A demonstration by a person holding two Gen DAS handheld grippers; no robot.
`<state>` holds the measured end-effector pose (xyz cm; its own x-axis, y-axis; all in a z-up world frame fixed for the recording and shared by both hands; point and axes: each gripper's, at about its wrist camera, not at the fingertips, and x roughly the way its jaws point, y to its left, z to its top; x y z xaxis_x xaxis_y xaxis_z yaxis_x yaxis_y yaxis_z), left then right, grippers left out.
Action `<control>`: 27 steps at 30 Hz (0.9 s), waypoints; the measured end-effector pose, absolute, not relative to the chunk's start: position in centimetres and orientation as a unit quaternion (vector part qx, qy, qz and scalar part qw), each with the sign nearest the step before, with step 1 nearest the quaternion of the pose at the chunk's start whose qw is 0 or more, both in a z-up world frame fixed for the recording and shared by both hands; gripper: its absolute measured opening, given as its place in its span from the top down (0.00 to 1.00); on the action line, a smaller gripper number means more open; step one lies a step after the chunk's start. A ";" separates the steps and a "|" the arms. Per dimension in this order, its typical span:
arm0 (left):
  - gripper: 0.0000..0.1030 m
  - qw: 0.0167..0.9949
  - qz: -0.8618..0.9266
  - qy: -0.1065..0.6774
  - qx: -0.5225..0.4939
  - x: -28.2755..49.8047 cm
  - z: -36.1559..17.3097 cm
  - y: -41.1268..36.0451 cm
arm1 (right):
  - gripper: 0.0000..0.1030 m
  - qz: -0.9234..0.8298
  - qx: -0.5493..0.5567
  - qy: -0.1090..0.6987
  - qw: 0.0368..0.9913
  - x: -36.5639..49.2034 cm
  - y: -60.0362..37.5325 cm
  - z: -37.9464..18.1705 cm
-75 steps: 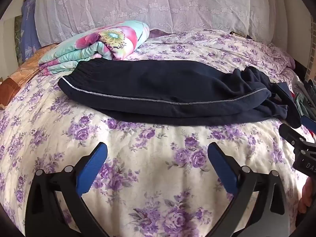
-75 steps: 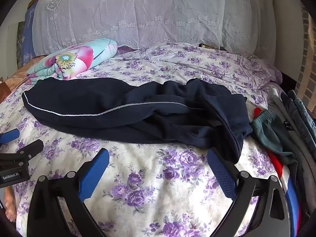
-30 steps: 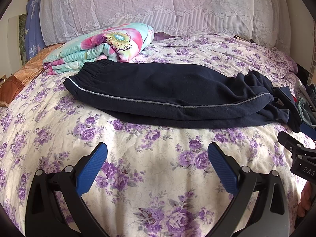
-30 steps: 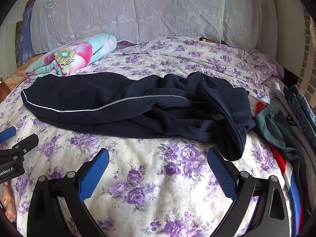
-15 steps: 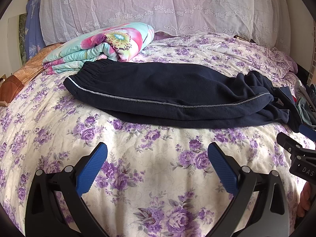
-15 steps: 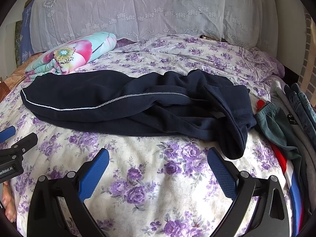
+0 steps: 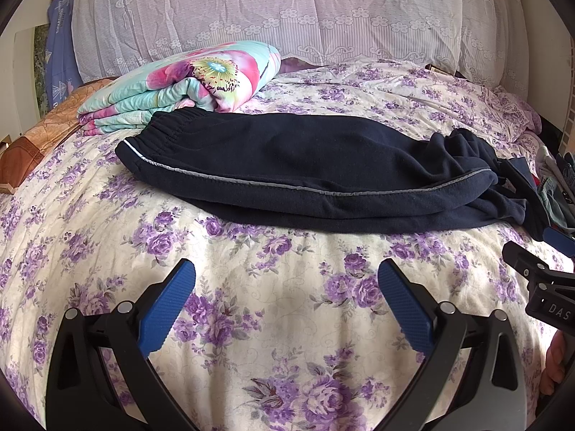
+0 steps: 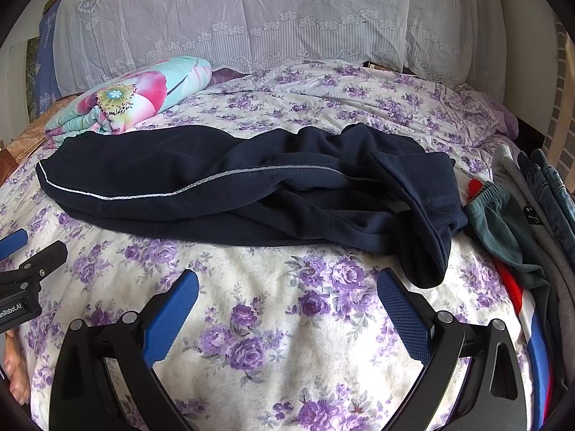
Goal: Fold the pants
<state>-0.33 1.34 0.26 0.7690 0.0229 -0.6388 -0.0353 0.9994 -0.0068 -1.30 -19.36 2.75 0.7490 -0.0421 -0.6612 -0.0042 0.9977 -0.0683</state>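
Pants lengthwise, leg ends rumpled

i'm in a home bedroom: a bed under a purple-flowered cover fills my view, lace-covered pillows at 12 o'clock, a folded floral quilt at 10 o'clock (a clothes pile at 3 o'clock).

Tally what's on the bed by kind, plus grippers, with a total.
Pants: 1, navy, laid out, leg ends bunched
Folded quilt: 1, floral
Clothes pile: 1, at the right edge; garments too overlapped to count
Grippers: 2, left and right, both open and empty
Total: 5
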 end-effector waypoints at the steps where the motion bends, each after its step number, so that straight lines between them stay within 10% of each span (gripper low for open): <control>1: 0.04 0.940 0.015 0.340 -0.009 -0.3 0.3 1.3 | 0.03 -0.010 -0.033 0.354 0.935 -1.3 -19.4 2.8; 27: 0.04 0.930 0.005 0.366 -0.027 0.3 -0.3 1.6 | 0.03 -0.037 -0.061 0.419 0.905 0.5 -18.8 0.5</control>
<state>0.31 1.63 -0.28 0.7318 -0.0108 -0.6814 -0.0283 0.9985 -0.0462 0.48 -18.77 0.46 0.6452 -0.1186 -0.7547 0.0170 0.9899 -0.1411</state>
